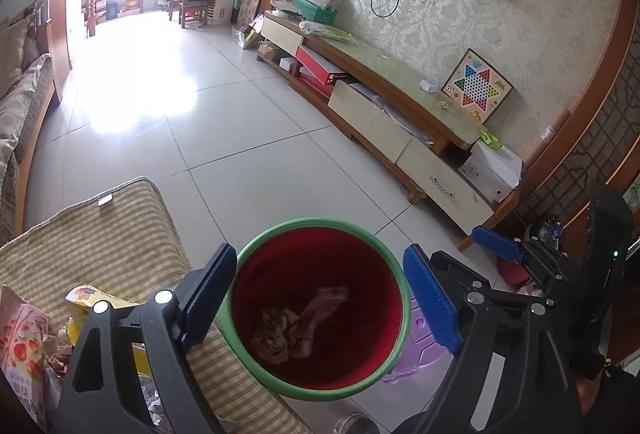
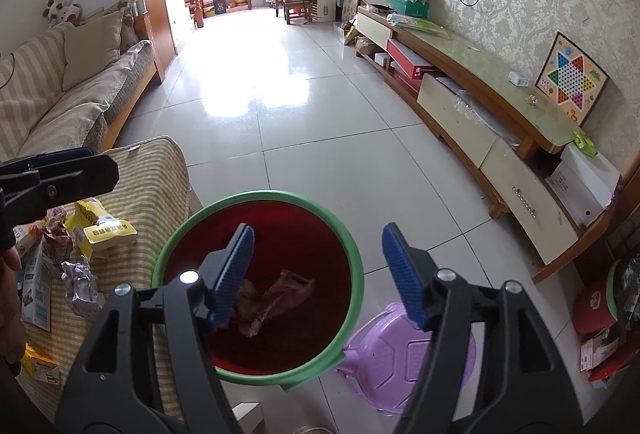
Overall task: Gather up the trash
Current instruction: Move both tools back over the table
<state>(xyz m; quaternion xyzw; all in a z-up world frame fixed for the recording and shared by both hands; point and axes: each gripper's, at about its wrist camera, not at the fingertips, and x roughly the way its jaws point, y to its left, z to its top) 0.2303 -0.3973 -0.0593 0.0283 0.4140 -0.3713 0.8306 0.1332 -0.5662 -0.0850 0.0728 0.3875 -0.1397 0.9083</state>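
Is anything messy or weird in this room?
Yes. Wrappers and crumpled paper lie scattered on the striped cloth beside the red bin. Under the TV, a cream cabinet panel tilts outward, hanging askew.

Bin [image 2: 256,370] on floor [image 2: 320,137] just right of covered table [image 2: 160,169], crumpled trash [image 2: 276,298] inside; wrappers [image 2: 102,230] and cartons [image 2: 36,286] on table; stool [image 2: 396,366] right of bin; sofa [image 2: 60,97] far left; cabinet [image 2: 480,73] along right wall.
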